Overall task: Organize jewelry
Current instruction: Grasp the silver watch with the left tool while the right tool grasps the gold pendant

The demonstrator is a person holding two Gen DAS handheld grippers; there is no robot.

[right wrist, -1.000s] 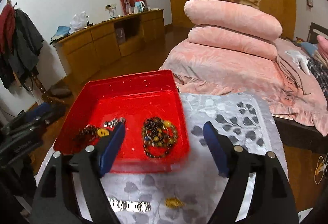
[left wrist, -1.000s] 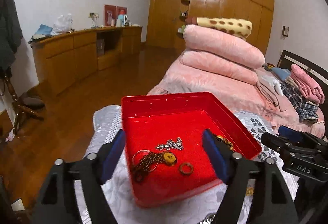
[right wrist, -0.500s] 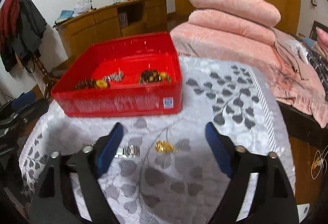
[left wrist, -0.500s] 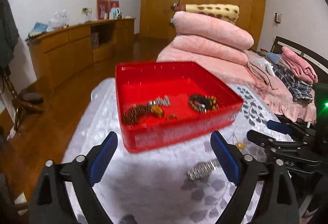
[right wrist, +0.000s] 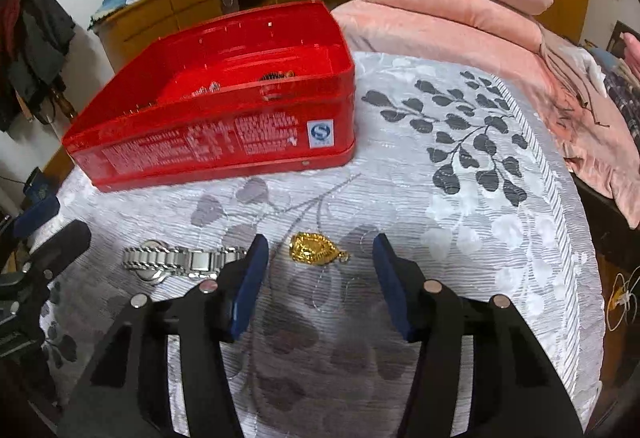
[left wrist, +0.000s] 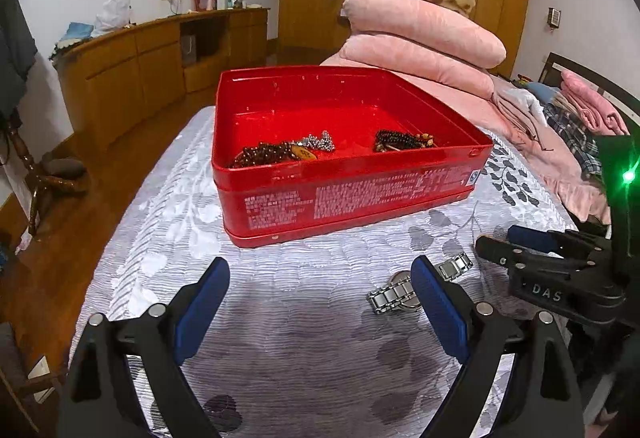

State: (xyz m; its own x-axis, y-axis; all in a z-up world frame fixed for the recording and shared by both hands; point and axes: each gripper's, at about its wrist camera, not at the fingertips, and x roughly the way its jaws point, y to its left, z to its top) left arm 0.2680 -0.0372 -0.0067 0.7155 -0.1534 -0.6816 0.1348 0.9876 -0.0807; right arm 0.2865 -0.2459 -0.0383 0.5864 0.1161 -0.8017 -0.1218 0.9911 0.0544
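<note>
A red tin box (left wrist: 344, 197) stands on the grey leaf-patterned cloth and holds bead bracelets (left wrist: 402, 139) and a brown chain (left wrist: 272, 153). It also shows in the right wrist view (right wrist: 224, 145). A silver watch (right wrist: 180, 260) and a gold pendant (right wrist: 316, 248) lie on the cloth in front of the box. The watch also shows in the left wrist view (left wrist: 396, 294). My right gripper (right wrist: 318, 258) is open, low over the cloth, with the pendant between its fingers. My left gripper (left wrist: 320, 290) is open and empty, just left of the watch.
The cloth (right wrist: 460, 173) covers a small table whose right edge drops to the floor. A bed with pink quilts (left wrist: 424, 33) lies behind. A wooden sideboard (left wrist: 160, 53) stands along the far left wall.
Both grippers have drawn back from above the red box and dropped low to the cloth. The right gripper now brackets the gold pendant.
</note>
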